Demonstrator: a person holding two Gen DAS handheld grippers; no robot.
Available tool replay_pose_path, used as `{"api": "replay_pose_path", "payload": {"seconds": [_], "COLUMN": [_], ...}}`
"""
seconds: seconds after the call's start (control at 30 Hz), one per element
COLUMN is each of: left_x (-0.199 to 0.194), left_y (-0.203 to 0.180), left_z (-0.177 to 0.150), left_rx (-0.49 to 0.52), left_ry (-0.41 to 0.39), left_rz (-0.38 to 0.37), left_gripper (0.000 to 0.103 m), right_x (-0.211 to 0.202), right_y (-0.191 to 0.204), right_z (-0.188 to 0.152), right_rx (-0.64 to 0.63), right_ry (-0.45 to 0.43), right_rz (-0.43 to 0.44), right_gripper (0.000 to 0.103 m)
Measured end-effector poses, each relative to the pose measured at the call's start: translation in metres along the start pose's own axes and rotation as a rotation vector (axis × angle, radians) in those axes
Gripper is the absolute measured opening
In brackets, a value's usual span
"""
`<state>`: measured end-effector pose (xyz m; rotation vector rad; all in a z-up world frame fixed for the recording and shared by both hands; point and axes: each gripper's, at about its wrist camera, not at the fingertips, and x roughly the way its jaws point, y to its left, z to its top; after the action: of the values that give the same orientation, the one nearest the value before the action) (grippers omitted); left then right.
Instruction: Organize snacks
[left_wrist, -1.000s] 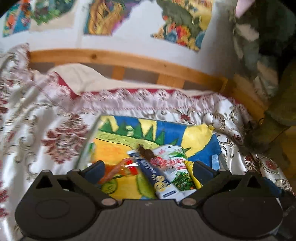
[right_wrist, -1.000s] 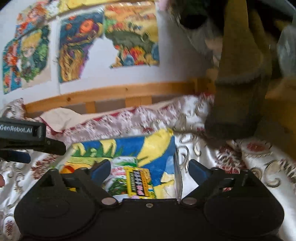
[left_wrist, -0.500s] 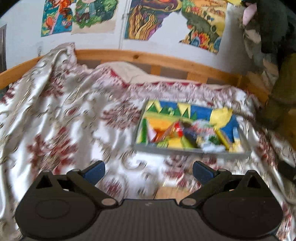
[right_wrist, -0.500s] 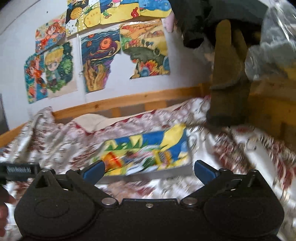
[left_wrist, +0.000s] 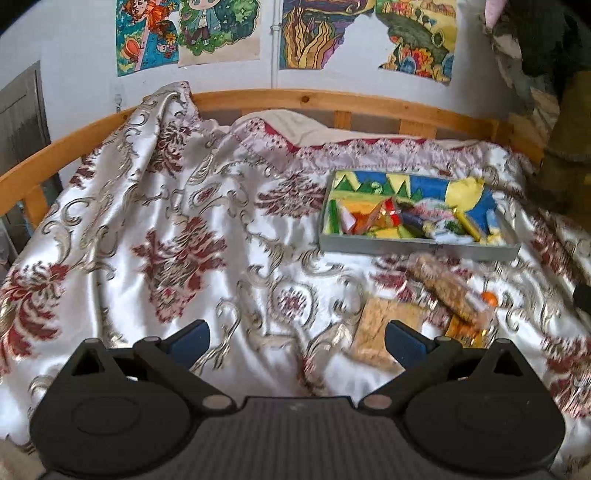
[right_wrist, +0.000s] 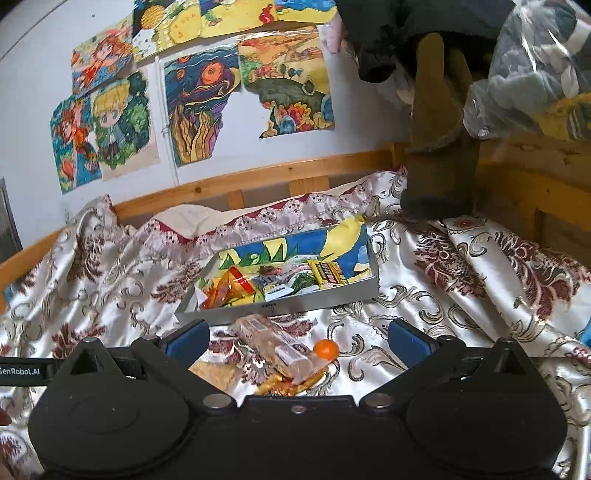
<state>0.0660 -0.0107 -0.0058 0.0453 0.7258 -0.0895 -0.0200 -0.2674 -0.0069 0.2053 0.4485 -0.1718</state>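
Done: some snacks already lie in your box (right_wrist: 280, 306) on the bed (left_wrist: 184, 221) | Left: long packet (right_wrist: 280, 345), orange ball (right_wrist: 326, 348), cracker pack (left_wrist: 384, 332) lie outside | Both fingers spread wide, holding nothing

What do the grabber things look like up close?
Each hand-held gripper, left and right, has a black body with two round lobes, silver pivot pins and blue-padded fingers. The left one's middle plate is ribbed grey. A black bar at the right view's edge reads GenRobot.AI.
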Motion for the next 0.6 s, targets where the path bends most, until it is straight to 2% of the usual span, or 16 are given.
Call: {"api": "replay_pose_path", "payload": {"seconds": [0.17,0.6], "left_x": [-0.010,-0.017], "left_y": [0.000,0.005], "left_z": [-0.014,-0.021], "left_rx": [0.025,0.014], "left_ry": [0.013,0.034], "left_rz": [0.034,0.034], "left_gripper": [0.103,0.103], "right_x": [-0.012,-0.021], "right_y": [0.010,0.035], "right_z": [-0.013,-0.027], "right_rx": [-0.056,-0.201], "right_ry": [0.035,0.065], "right_rz": [-0.045,-0.027], "right_gripper": [0.102,0.102]}}
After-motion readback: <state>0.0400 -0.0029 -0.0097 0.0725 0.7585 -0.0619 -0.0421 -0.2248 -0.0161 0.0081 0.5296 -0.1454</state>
